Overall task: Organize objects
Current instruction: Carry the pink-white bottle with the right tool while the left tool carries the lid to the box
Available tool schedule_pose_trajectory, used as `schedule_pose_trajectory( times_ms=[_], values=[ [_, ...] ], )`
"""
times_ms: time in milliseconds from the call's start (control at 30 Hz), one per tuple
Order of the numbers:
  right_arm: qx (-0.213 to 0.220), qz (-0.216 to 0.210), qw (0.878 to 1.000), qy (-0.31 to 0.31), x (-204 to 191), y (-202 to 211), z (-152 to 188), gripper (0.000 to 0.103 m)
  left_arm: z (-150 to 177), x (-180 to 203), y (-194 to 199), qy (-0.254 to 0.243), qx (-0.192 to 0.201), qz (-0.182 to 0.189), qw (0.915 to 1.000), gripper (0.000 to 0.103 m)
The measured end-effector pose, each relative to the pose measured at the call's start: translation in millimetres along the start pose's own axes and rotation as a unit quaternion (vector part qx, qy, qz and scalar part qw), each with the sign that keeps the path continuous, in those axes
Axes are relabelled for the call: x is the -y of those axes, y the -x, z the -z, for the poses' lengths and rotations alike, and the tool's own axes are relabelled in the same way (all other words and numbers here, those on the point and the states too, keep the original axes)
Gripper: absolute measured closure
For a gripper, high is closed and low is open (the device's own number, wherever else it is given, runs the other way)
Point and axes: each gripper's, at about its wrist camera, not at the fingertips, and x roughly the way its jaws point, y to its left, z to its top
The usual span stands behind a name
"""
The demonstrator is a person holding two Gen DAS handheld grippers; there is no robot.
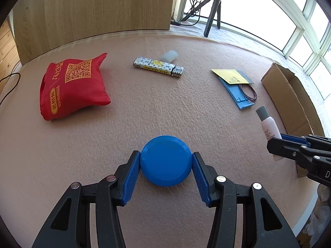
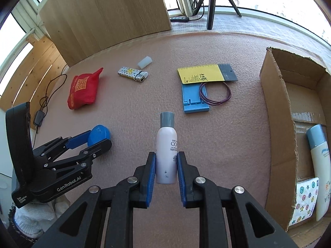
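Note:
A round blue tin (image 1: 165, 165) sits between the blue pads of my left gripper (image 1: 165, 157), which is shut on its sides. In the right wrist view the same tin (image 2: 98, 134) shows in the left gripper (image 2: 100, 138) at the left; whether it touches the table I cannot tell. My right gripper (image 2: 166, 161) is shut on a pale lilac bottle (image 2: 166, 155) with a grey cap, held upright. From the left wrist view that bottle (image 1: 268, 124) sticks up from the right gripper (image 1: 276, 142) at the right edge.
On the pink mat lie a red pouch (image 2: 82, 91), a patterned lighter (image 2: 133, 74), a white block (image 2: 144, 62), a yellow card (image 2: 203, 74), a blue stand (image 2: 193, 101) and a purple loop (image 2: 215, 94). An open cardboard box (image 2: 277, 124) at right holds a white bottle (image 2: 320, 165). A wooden board (image 2: 103, 14) stands behind.

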Motion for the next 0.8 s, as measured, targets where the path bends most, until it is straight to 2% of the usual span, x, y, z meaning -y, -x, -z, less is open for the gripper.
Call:
schedule_pose_trajectory(
  times_ms=[200,433,800],
  values=[
    [0.026,-0.003,0.999,-0.022,21,35,7,0.085,-8,28,14,-0.007,0.017,0.026,0.9995,0.049],
    [0.054,0.013,0.997,-0.049,56,72,16,0.085,-24,82,28,-0.041,0.036,0.063,0.9966,0.049],
    [0.084,0.054,0.990,-0.100,119,113,34,0.085,-39,186,33,-0.112,0.048,0.123,0.9850,0.049]
  ],
)
